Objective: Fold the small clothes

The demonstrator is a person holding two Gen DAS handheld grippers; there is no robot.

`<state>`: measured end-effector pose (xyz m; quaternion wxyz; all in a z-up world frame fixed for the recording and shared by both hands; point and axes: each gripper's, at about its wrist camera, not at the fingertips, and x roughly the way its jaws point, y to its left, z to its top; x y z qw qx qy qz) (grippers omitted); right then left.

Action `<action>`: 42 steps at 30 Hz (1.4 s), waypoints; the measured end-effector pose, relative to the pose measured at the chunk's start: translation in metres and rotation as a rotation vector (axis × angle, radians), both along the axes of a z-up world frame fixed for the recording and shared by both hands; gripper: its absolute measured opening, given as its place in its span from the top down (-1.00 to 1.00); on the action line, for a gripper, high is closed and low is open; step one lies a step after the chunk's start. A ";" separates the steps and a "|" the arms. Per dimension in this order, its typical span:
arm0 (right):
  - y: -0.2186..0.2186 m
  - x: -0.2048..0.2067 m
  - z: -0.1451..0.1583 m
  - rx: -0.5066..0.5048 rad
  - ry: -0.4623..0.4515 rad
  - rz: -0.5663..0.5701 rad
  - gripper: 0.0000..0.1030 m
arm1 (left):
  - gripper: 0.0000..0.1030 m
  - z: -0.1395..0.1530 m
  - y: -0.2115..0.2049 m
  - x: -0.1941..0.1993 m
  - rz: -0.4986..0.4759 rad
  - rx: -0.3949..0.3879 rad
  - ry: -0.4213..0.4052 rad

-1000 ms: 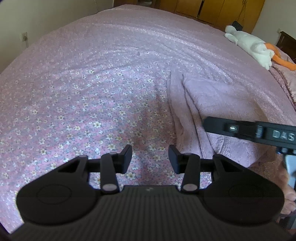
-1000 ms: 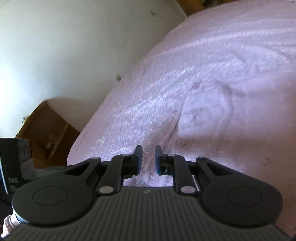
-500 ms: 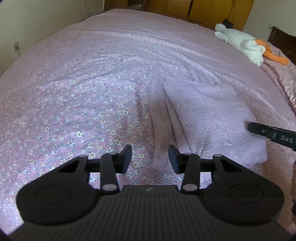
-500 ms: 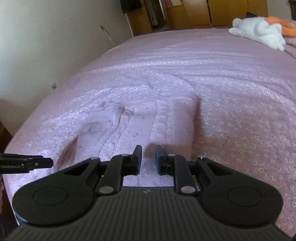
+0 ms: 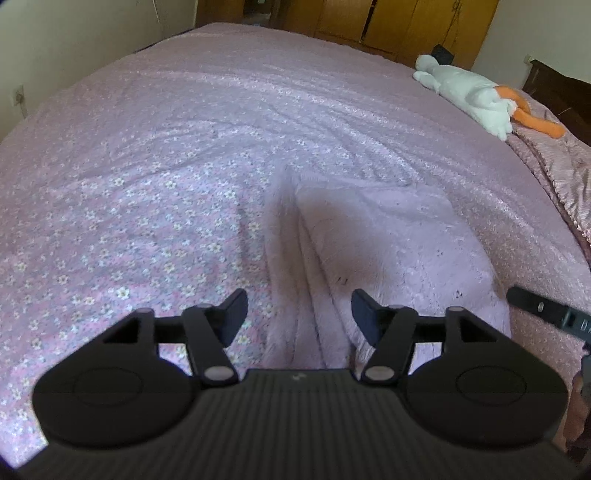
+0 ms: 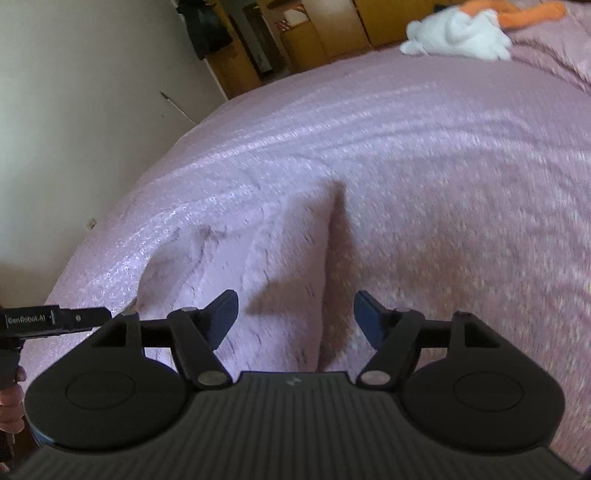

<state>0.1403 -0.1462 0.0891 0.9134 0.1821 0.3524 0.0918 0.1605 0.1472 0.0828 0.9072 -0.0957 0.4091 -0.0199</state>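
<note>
Fingers spread apart on both the left gripper (image 5: 299, 308) and right gripper (image 6: 294, 312), hovering above the folded lilac fleece garment (image 5: 388, 251) on the pink flowered bedspread (image 5: 147, 177), wooden wardrobes (image 5: 388, 22) beyond.

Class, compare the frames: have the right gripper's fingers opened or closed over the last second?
Yes. The right gripper has opened: its fingers, nearly together before, now stand wide apart above the folded pink garment, holding nothing.
</note>
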 end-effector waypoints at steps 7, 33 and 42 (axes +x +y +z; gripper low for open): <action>-0.008 -0.005 -0.015 0.021 -0.017 -0.059 -0.51 | -0.25 -0.004 -0.004 0.010 -0.016 -0.052 -0.039; -0.017 -0.007 -0.032 0.079 -0.080 -0.056 -0.69 | -0.26 -0.056 -0.014 0.055 -0.036 -0.110 -0.107; -0.013 -0.004 -0.033 0.070 -0.083 -0.014 -0.70 | 0.64 -0.057 -0.015 0.059 -0.040 -0.123 -0.130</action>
